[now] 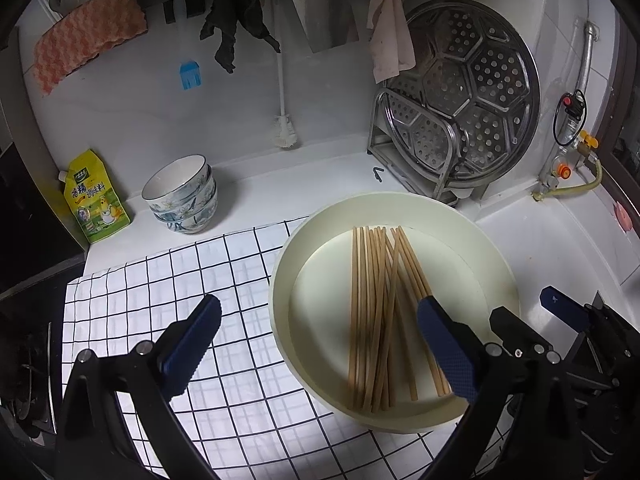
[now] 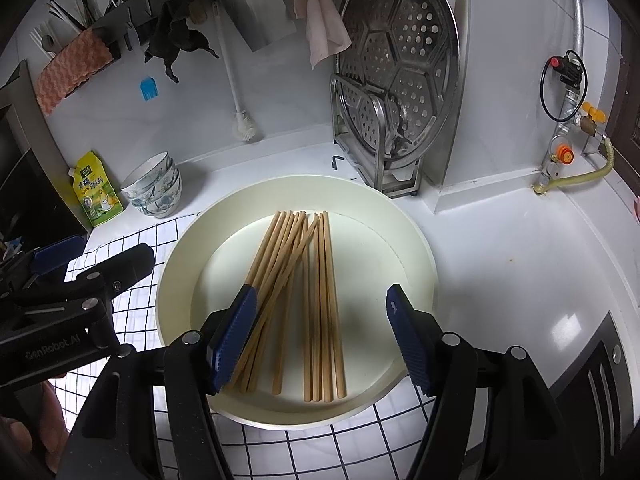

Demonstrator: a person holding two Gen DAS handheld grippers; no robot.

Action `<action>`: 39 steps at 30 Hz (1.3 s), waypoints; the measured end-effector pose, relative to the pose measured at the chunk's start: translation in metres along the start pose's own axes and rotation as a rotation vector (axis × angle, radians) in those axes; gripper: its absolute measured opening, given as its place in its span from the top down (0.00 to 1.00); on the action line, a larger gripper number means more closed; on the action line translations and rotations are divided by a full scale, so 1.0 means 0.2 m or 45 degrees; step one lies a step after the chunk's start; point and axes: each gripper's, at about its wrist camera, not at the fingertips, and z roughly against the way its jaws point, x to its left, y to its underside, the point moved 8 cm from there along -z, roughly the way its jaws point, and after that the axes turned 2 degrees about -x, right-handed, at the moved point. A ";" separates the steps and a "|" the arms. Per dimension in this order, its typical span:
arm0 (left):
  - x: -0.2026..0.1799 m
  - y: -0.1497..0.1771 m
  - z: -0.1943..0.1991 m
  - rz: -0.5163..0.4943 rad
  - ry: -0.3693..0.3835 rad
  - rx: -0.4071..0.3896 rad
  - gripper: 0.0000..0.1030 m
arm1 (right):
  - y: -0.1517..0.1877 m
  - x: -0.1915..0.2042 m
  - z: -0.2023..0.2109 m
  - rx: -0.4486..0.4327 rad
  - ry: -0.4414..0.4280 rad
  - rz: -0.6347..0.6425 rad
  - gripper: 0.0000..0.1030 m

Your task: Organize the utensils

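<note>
Chopsticks (image 2: pixel 308 300) lie loose in a shallow cream basin (image 2: pixel 420 248), which sits on a checked cloth (image 1: pixel 160 280) at the near edge of the desk. They look light, thin, stiff and smooth, so they will likely roll or slip. A pinch across the middle of one bundle seems safest.

Both claws hang open and empty just above the basin. The right claw (image 2: pixel 320 340) straddles the near ends of the sticks without touching. The left claw (image 1: pixel 320 344) spans the basin's left rim, one pad over the cloth.

Further back, near the desk's left edge, stacked patterned bowls (image 1: pixel 182 196) stand beside a yellow seasoning pouch (image 1: pixel 96 200). I cannot tell what the top bowl holds.

A steamer tray (image 1: pixel 468 92) stands upright in a metal rack (image 1: pixel 412 160) at the far edge.
</note>
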 end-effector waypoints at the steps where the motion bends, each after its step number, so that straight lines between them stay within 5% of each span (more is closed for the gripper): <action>1: 0.00 0.00 0.00 0.002 -0.003 -0.002 0.06 | 0.00 0.00 0.00 -0.002 0.001 -0.001 0.37; 39: 0.01 -0.01 0.04 -0.011 0.001 -0.032 0.06 | 0.01 0.01 0.03 -0.003 0.013 0.003 0.37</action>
